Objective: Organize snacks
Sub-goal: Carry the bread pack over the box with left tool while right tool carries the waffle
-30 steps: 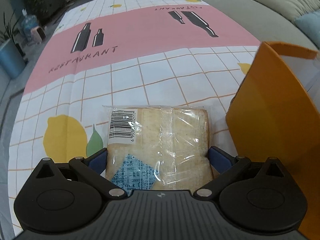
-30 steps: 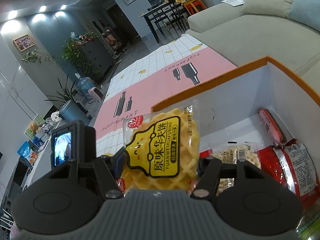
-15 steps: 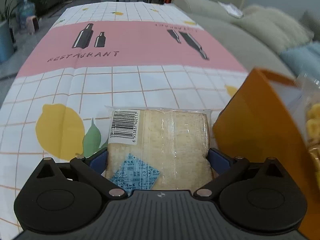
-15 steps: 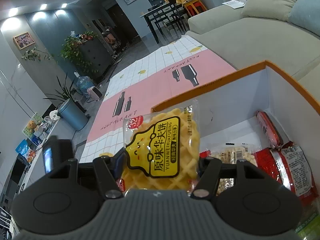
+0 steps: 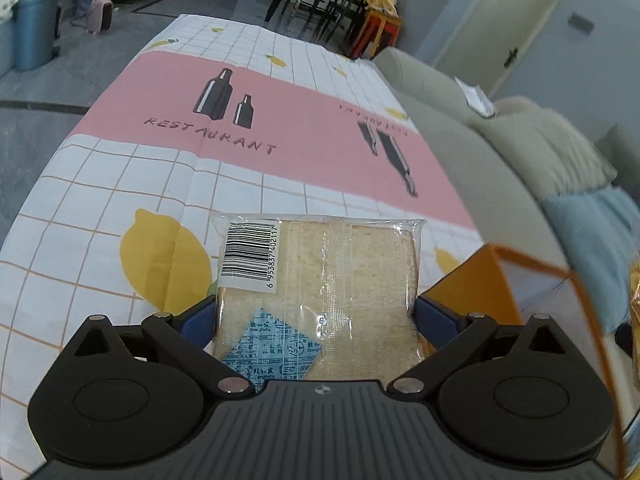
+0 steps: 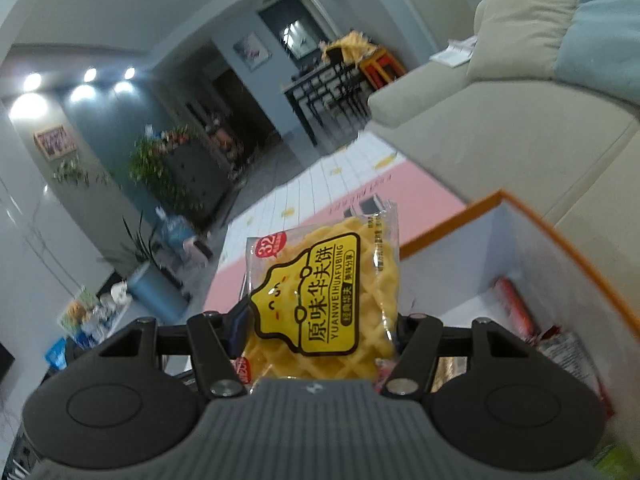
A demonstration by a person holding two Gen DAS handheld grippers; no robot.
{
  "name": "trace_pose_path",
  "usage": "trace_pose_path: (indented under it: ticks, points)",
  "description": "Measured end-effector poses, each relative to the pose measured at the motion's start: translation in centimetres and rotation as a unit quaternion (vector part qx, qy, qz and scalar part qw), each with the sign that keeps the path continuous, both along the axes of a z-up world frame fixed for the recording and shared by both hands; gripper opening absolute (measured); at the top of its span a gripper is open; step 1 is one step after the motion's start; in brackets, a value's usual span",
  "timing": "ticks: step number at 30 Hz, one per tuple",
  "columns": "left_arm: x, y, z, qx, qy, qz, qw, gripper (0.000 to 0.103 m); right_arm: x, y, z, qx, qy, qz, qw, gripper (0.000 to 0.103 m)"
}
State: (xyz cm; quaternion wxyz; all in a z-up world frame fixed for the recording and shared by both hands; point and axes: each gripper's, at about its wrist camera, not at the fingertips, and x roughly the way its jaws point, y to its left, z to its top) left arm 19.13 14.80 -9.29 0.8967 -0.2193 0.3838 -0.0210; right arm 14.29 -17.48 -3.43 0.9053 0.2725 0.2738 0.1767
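Note:
My left gripper [image 5: 316, 316] is shut on a clear-wrapped bread slice pack [image 5: 320, 280] with a barcode label and a blue sachet, held above the lemon-print tablecloth [image 5: 120, 184]. To its right stands the orange box [image 5: 480, 280], whose rim is beside the gripper. My right gripper [image 6: 320, 320] is shut on a yellow waffle packet [image 6: 324, 296], lifted over the left part of the orange box [image 6: 560, 236]. Inside the box lie a red sausage stick [image 6: 514, 304] and red snack packets [image 6: 568, 352].
A beige sofa [image 5: 500, 160] with cushions runs along the tablecloth's right side. A dining table with chairs [image 5: 328, 0] stands far back. A blue bin [image 5: 28, 28], plants and a water bottle stand at the far left on the grey floor.
Both grippers have risen and tilted up, each keeping its packet. The left one swung toward the box, which now sits lower right in its view. The right view shows more room, less box.

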Motion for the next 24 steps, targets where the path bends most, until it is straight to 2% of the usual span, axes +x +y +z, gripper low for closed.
trace_pose_path:
  ticks: [5,10,18,20,24]
  points:
    - [-1.1,0.9,2.1,-0.038,-0.025,0.015,0.9988,0.103,-0.9,-2.5,1.3,0.011,-0.012,-0.023,1.0,0.06]
    - [-2.4,-0.9,6.1,-0.019,-0.058,0.014,0.9981,0.103,-2.0,-4.5,2.0,0.02,-0.01,-0.039,0.999,0.06]
    - [-3.5,-7.9,11.8,0.013,-0.083,-0.014,0.9964,0.103,-3.4,-5.7,2.6,0.017,-0.008,-0.051,0.998,0.06]
    - [-3.5,-9.7,12.3,0.004,-0.087,-0.023,0.9959,0.103,-3.8,-6.3,2.7,0.013,-0.008,-0.06,0.998,0.06]
    - [-2.5,-13.2,12.3,-0.002,-0.085,-0.039,0.9956,0.103,-4.5,-8.5,2.4,0.041,-0.007,-0.071,0.997,0.06]
